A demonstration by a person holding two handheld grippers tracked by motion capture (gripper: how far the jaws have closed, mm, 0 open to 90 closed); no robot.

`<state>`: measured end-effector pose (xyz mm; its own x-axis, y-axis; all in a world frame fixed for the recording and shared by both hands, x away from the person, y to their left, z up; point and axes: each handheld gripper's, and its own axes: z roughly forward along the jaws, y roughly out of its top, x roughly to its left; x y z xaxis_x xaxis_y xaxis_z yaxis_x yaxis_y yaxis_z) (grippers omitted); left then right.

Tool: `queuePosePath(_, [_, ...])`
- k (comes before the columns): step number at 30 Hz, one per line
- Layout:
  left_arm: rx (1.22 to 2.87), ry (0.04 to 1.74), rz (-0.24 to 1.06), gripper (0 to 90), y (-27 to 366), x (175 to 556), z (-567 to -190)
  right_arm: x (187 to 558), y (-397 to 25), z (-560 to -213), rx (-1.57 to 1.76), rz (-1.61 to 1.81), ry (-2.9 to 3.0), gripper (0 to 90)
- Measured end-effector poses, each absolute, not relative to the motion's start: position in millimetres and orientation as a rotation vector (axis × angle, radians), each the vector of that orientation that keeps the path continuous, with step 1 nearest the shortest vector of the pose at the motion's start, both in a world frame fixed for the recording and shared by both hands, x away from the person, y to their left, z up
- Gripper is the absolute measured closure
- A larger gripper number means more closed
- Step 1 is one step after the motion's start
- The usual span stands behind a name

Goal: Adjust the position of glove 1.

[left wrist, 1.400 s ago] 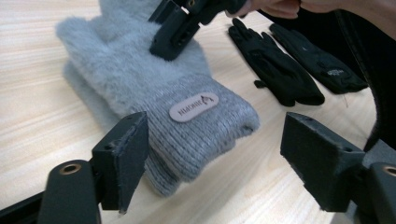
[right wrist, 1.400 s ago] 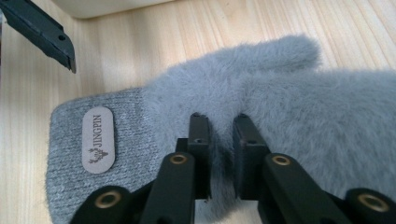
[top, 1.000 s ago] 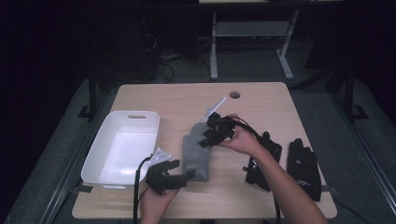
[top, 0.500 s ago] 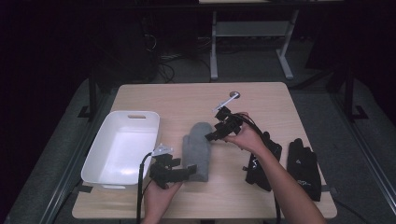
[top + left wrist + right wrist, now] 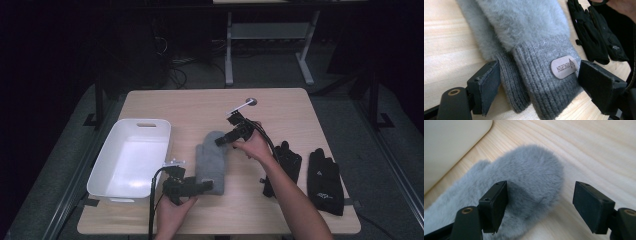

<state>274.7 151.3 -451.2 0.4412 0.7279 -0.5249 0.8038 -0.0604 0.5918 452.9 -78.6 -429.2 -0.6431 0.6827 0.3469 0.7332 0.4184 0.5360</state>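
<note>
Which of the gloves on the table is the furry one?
The grey mitten in the middle, between both claws: fluffy, with a ribbed knit cuff and a tag. The two black gloves by the table's right edge are smooth.

Both grippers low, jaws apart.
Left gripper (image 5: 200,186) near the body; right gripper (image 5: 226,139) reached forward, forearm angled.

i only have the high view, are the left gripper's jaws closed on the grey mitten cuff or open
Observer: Open. In the left gripper view the left gripper straddles the ribbed cuff of the grey mitten, jaws apart.
Operator: anything on that cuff
Observer: A small oval label with lettering, near one jaw.
Operator: and the right one
Observer: The right gripper is open too, over the mitten's fluffy rounded tip.
Operator: is it one mitten or two
Observer: Two stacked; a second cuff shows beneath the top one.
</note>
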Motion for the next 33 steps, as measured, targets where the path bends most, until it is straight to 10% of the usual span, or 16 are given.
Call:
queuePosePath(11, [1.797,1.344,-0.206,19.8,153.8,280.4,-460.9,461.4,-72.1,-447.8,-1.325,-0.999,-2.500,29.1])
queuePosePath(21, [1.763,1.361,-0.270,18.9,154.4,282.1,-465.5,463.5,-71.6,-457.6,-1.283,-0.997,-2.434,47.9])
queuePosePath(33, [1.735,1.322,-0.384,45.0,154.2,286.5,-465.5,460.2,-84.8,-458.1,-1.263,-1.081,-2.293,74.0])
